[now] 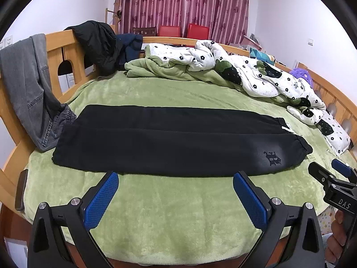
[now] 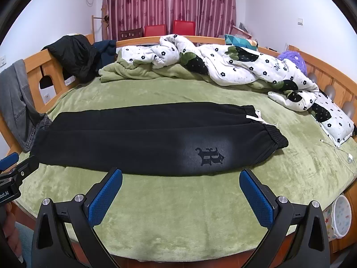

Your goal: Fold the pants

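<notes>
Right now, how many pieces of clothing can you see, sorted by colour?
Black: 2, the pants on the bed and a jacket on the rail.
Grey: 1, jeans hung over the rail.
Navy: 1, a garment beside the jacket.
Total: 4
</notes>
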Demonstrator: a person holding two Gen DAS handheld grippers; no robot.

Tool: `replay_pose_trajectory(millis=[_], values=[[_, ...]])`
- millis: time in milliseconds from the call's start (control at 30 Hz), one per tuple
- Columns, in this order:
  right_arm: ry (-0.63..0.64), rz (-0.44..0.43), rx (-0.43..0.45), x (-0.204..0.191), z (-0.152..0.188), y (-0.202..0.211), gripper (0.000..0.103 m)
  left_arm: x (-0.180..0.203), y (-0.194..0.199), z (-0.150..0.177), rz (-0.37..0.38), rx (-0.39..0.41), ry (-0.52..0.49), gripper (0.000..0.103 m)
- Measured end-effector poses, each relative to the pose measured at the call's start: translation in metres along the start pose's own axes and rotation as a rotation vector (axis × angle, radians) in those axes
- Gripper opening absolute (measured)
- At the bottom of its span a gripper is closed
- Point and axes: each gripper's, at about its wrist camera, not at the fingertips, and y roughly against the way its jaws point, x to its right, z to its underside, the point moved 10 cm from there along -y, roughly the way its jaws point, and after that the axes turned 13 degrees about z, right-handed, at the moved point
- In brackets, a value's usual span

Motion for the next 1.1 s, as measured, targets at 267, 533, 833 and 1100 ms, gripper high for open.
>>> replay_pose_trajectory(millis=[267, 533, 833, 1100], values=[[0.000, 0.000, 0.001, -0.0001, 0.0001, -0.0005, 0.103, -0.0006, -0.0005, 0.0017, -0.002, 0.000, 0.003, 0.103], [0.001, 0.000, 0.000, -0.0006, 0.0002, -0.0005, 0.103, -0.0037, -0.0011, 0.0028, 0.006, -0.007, 0.009, 0.103], [0.001, 0.001, -0.001, -0.0007, -0.0004, -0.0001, 0.103, -0.0049, -0.0011, 0.0026, 0.006, -0.007, 0.006, 0.103], [0.002, 0.001, -0.001, -0.0004, -0.0007, -0.0001, 0.103, -0.0054, -0.0013, 0.0025, 0.005, -0.010, 0.006, 0.103]])
